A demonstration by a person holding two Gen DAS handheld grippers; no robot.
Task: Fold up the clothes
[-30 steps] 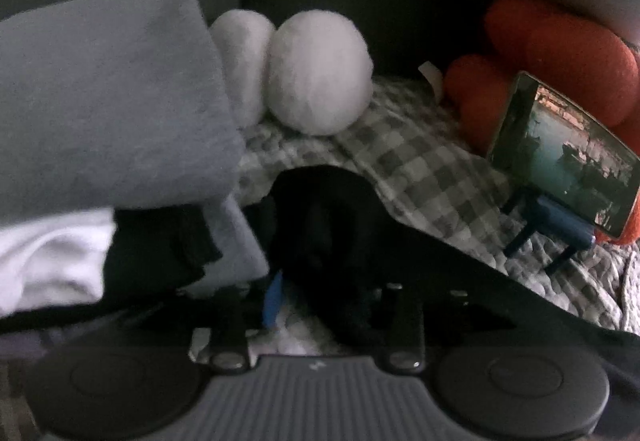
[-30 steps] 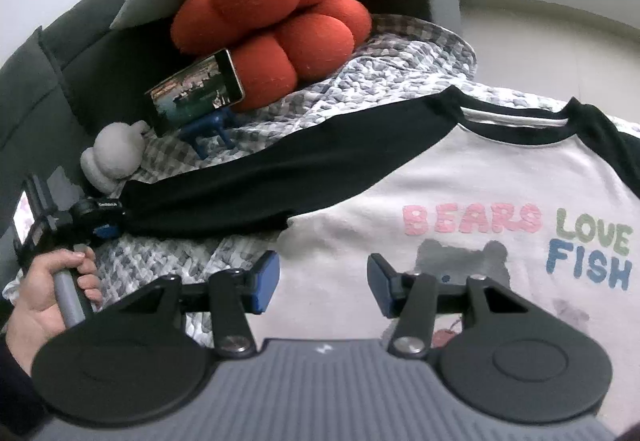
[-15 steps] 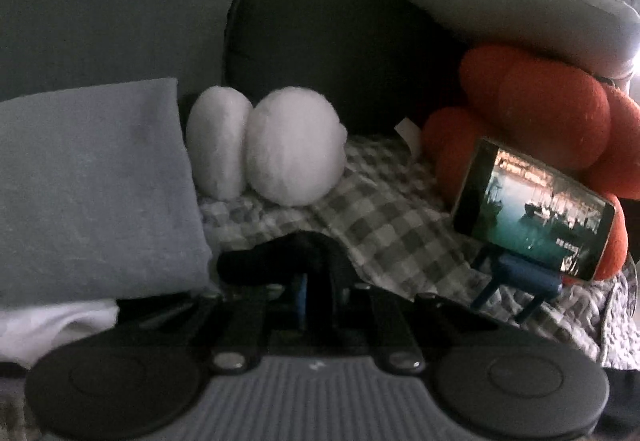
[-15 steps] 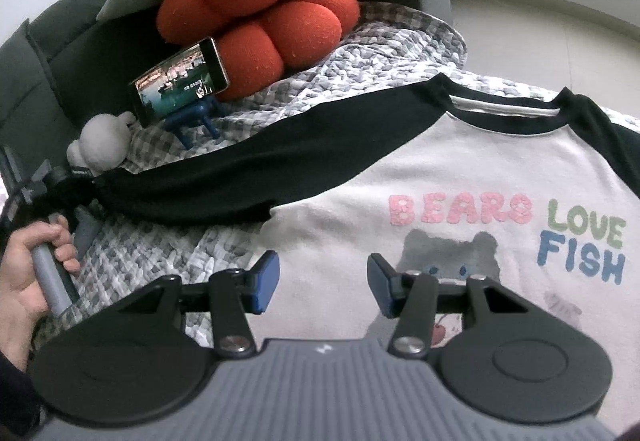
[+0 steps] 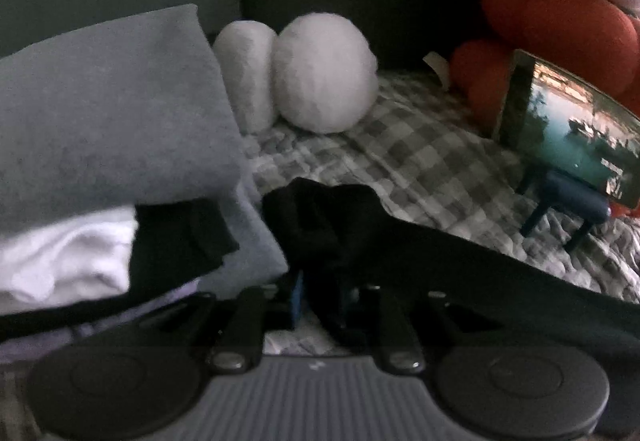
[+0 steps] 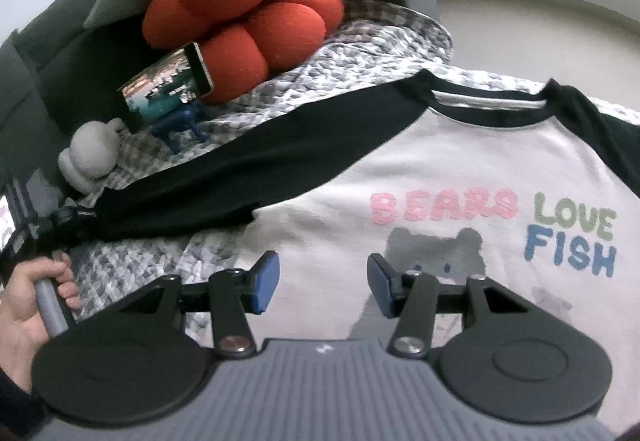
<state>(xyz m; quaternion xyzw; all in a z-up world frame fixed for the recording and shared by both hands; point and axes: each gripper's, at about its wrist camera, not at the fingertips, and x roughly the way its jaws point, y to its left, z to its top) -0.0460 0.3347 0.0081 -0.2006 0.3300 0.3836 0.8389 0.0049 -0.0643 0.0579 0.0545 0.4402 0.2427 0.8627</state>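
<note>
A white raglan T-shirt (image 6: 400, 177) with black sleeves lies spread on a checked sofa cover (image 6: 360, 41). The left tool (image 5: 324, 297), angled downward, has the end of the shirt's black sleeve (image 5: 340, 225) between its fingers, and its jaws are opening. A hand (image 6: 28, 301) grips its handle. The right tool (image 6: 322, 281) hovers over the shirt's chest, tilted down, jaws apart and empty.

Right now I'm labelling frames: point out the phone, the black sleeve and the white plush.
phone (image 6: 168, 87), right wrist view, screen
black sleeve (image 6: 248, 169), right wrist view, mid-length
white plush (image 5: 324, 77), left wrist view, round body
</note>
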